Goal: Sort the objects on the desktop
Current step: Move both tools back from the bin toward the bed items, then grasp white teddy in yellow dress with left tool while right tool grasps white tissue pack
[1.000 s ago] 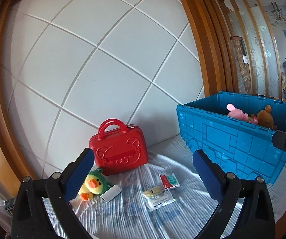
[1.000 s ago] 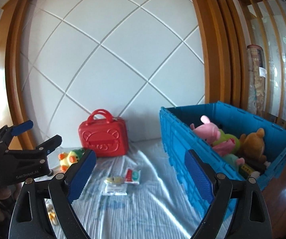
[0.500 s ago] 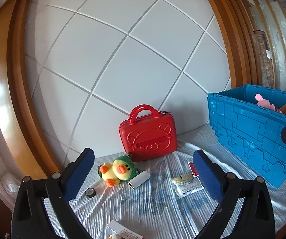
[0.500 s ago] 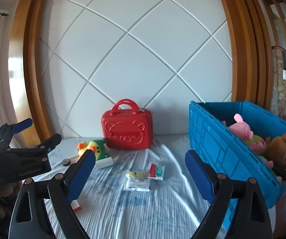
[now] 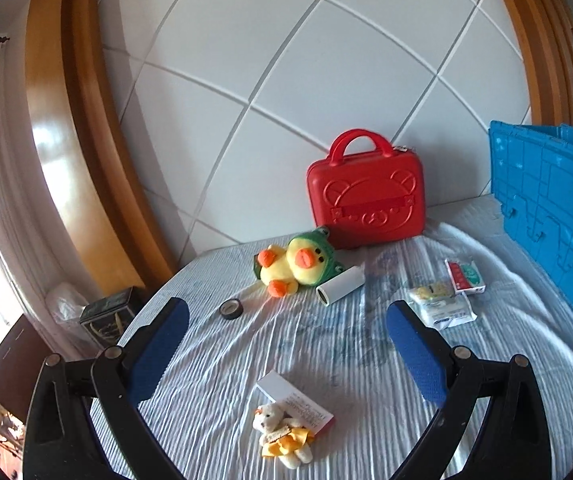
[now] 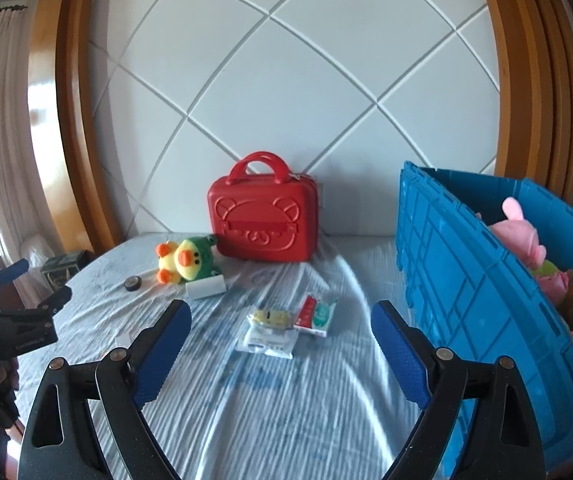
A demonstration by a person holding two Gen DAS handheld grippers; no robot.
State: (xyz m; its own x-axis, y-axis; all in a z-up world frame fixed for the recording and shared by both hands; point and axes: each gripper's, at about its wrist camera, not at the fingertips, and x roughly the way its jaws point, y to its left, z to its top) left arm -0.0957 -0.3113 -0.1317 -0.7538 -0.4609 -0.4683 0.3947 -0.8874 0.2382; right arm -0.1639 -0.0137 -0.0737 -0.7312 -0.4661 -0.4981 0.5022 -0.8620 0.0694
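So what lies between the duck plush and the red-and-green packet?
In the left wrist view, a white roll lies beside the duck plush; then bare cloth up to the red-and-green packet.

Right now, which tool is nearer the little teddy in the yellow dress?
Left. The left tool hangs right above the teddy; the right tool faces the packets, teddy out of view.
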